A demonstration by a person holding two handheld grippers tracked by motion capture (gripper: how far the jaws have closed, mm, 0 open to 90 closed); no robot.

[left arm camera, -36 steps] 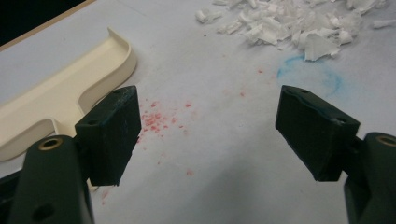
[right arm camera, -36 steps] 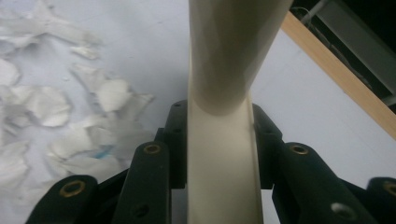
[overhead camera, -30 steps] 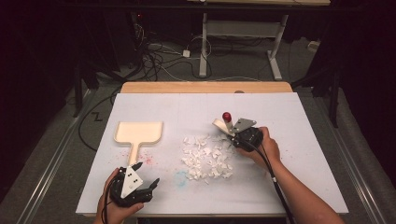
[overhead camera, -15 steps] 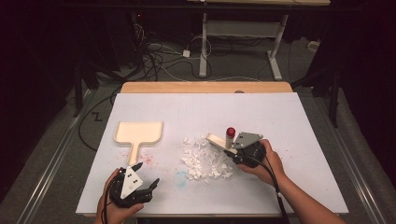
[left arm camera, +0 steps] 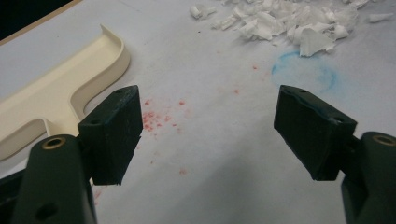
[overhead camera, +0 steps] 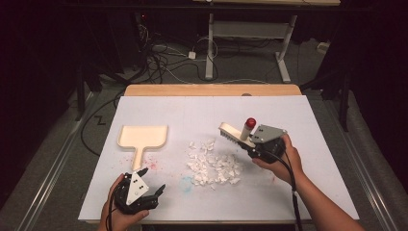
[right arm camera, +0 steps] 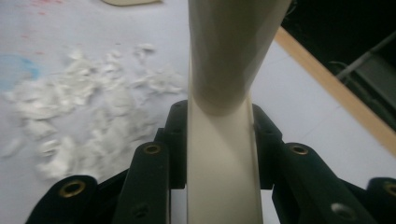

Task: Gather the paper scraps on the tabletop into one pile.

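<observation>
right gripper [overhead camera: 250,144] clamped tight on cream brush [overhead camera: 234,134] handle, red cap beyond fingertips; bristle head sticks out past jaws, up off table, just beyond far edge of shredded paper pile [overhead camera: 213,166]; risk imo: handle smooth and tapered, could twist in pads on sweep, or fast stroke scatters scraps wide; left gripper [overhead camera: 153,188] jaws wide apart, nothing between; dustpan [overhead camera: 143,136] handle just ahead of its left finger [left arm camera: 112,133], nobody bracing it, so it may slide
</observation>
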